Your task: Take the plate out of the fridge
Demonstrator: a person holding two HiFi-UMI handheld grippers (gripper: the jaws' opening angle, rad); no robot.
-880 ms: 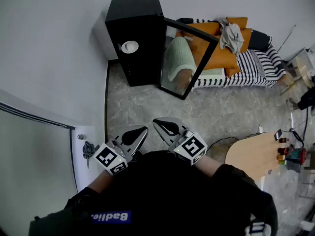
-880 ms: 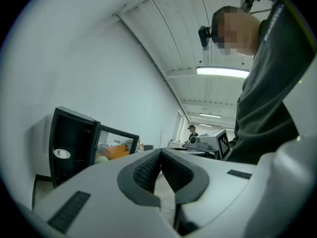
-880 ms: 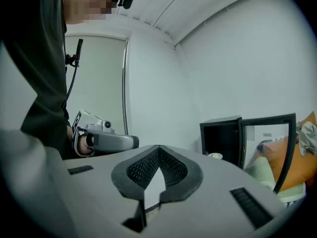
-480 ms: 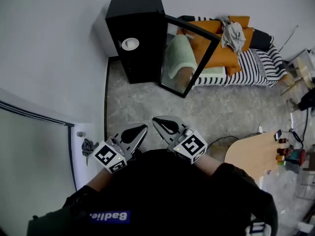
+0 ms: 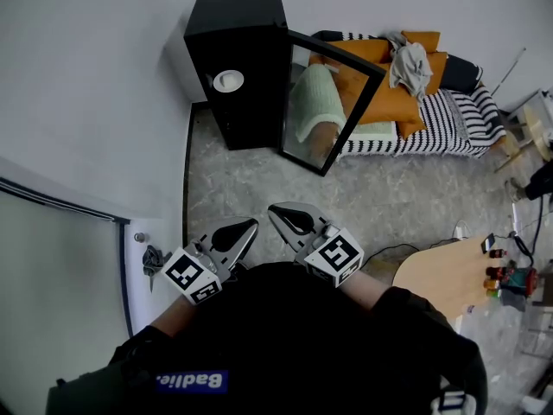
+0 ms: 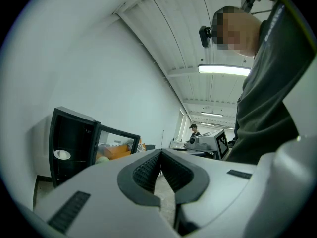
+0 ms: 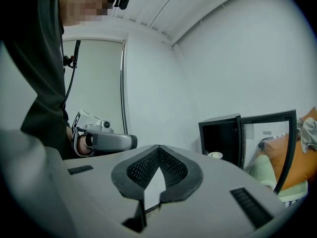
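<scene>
Both my tools are pinched tight with nothing in them, the left gripper (image 5: 253, 224) and the right gripper (image 5: 273, 212) side by side close to my body, and the fridge (image 5: 242, 67) is well apart from them across the floor (image 5: 389, 197). The plate (image 5: 228, 81) sits on a shelf inside the black fridge, and the door (image 5: 333, 102) hangs open on the right side. If I reach in with shut fingers, I think I would only push the plate deeper, so they must open first. The plate looks smooth and thin at the edge, so a weak pinch could let it slip and break on the hard floor. The shiny door stands close to the way in (my right tool could bump it). The floor is grey stone, the wall (image 5: 86, 85) is plain white, a striped sofa (image 5: 449, 119) with orange cushions (image 5: 389, 98) sits behind the door, and a round wood table (image 5: 441, 275) is at my right.
</scene>
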